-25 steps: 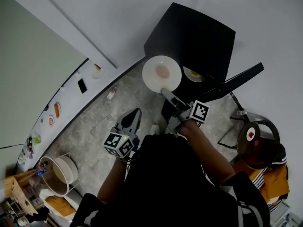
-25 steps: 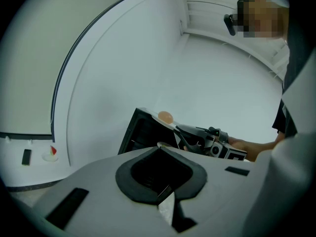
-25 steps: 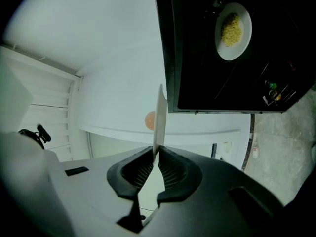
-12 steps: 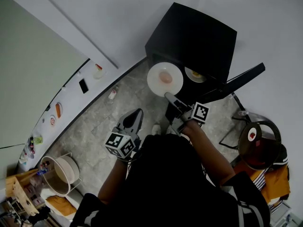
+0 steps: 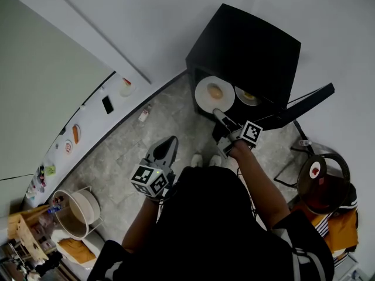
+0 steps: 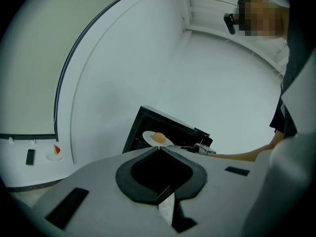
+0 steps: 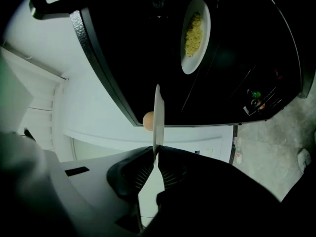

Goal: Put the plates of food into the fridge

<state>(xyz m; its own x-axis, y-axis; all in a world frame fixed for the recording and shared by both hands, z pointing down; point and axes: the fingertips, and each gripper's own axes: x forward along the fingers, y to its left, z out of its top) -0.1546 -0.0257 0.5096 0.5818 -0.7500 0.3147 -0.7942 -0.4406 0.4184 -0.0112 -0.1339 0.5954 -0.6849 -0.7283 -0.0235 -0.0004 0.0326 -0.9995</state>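
Plate (image 5: 204,96) flat, food (image 5: 215,91) up, near rim pinched in right claw (image 5: 218,113), toward fridge (image 5: 252,45); left claw (image 6: 158,148) closed.

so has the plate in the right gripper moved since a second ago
Yes. The held plate has dropped toward the black fridge opening, nearer the second plate inside; the right gripper grips its rim.
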